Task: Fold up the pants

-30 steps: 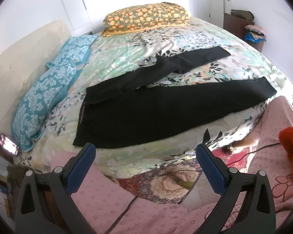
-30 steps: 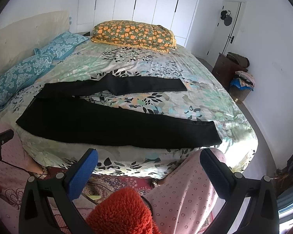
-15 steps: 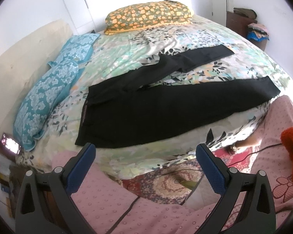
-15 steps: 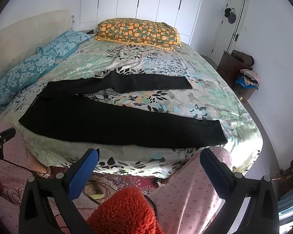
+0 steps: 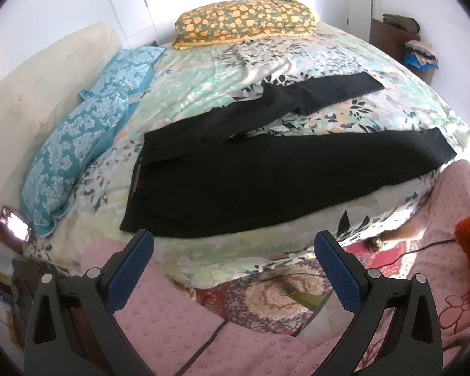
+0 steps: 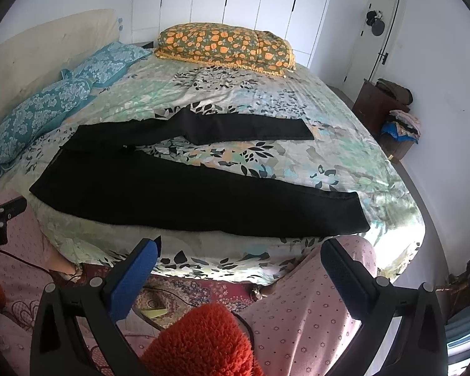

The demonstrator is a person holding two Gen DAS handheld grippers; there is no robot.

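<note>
Black pants (image 5: 266, 175) lie spread flat on the floral bed cover (image 5: 222, 62), waistband to the left, the two legs splayed apart to the right. The near leg runs along the bed's front edge, the far leg angles toward the middle. They also show in the right wrist view (image 6: 185, 194). My left gripper (image 5: 233, 250) is open and empty, held off the bed's front edge below the waist end. My right gripper (image 6: 239, 258) is open and empty, below the near leg's lower half.
Two blue patterned pillows (image 5: 78, 144) lie along the headboard at left. An orange-flowered pillow (image 5: 244, 22) sits at the far side. A brown cabinet with clothes (image 6: 388, 116) stands at the right wall. My pink-clad legs (image 6: 313, 307) and a patterned rug (image 5: 275, 294) are below the grippers.
Both grippers have moved a little closer to the bed; the pants appear larger and lower in both views. The pants have not moved.
</note>
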